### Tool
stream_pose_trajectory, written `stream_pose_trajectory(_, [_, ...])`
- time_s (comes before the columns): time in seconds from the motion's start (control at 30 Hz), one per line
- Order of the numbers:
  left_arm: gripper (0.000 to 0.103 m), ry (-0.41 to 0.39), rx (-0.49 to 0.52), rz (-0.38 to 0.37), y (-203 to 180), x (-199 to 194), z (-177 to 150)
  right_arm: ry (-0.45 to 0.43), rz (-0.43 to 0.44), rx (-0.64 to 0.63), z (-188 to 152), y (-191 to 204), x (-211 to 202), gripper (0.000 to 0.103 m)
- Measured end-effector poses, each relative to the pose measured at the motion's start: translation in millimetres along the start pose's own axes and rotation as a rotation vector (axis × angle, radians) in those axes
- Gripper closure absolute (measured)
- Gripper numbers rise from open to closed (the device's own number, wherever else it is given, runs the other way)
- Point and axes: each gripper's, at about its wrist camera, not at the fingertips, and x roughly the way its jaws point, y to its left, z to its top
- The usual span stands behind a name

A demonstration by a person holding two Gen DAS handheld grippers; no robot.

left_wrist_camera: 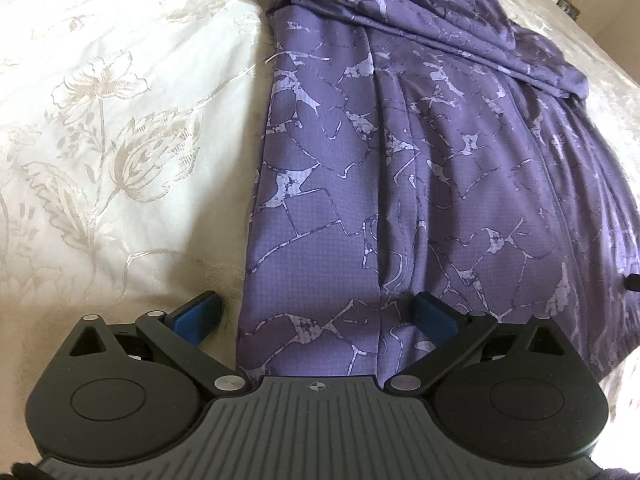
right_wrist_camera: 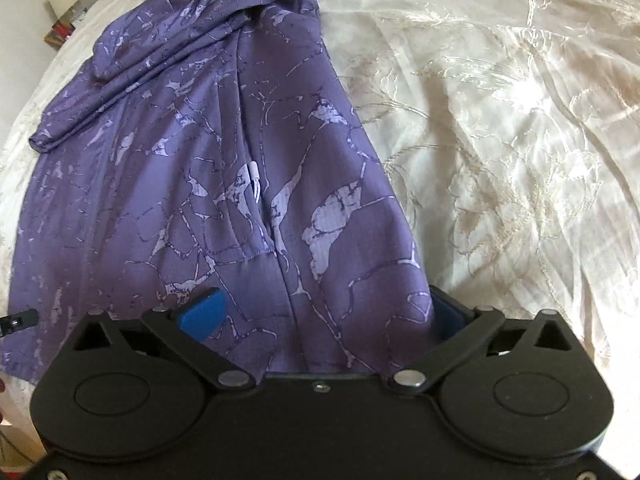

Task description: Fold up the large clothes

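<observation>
A purple garment (left_wrist_camera: pixel 400 168) with a pale cracked pattern lies lengthwise on the cream bedspread (left_wrist_camera: pixel 100 120), with a sleeve folded across its far part. My left gripper (left_wrist_camera: pixel 318 314) is open, its jaws straddling the garment's near left edge: the left pad (left_wrist_camera: pixel 198 316) is on the bedspread, the right pad (left_wrist_camera: pixel 434 316) on the fabric. In the right wrist view the same garment (right_wrist_camera: pixel 208 184) fills the left half. My right gripper (right_wrist_camera: pixel 324 312) is open over the near right edge, its right pad partly hidden by the fabric.
The cream embroidered bedspread (right_wrist_camera: pixel 500 140) spreads wide around the garment. A white zipper pull (right_wrist_camera: pixel 255 178) lies on the garment's middle seam. A lamp and books (right_wrist_camera: pixel 64 8) stand beyond the bed's far corner.
</observation>
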Motion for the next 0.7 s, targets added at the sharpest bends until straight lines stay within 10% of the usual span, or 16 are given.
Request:
stream_pose_trajectory(0.47, [0.002, -0.012, 0.089, -0.051, 5.3, -26.7, -34.6, -0.047, -0.082, -0.016, -2.6, 8.8, 4.2, 0.0])
stream_pose_trajectory(0.7, [0.008, -0.033, -0.033, -0.012, -3.9, -30.6, -40.1, -0.003, 0.002, -0.117, -5.3, 0.5, -2.6, 0.0])
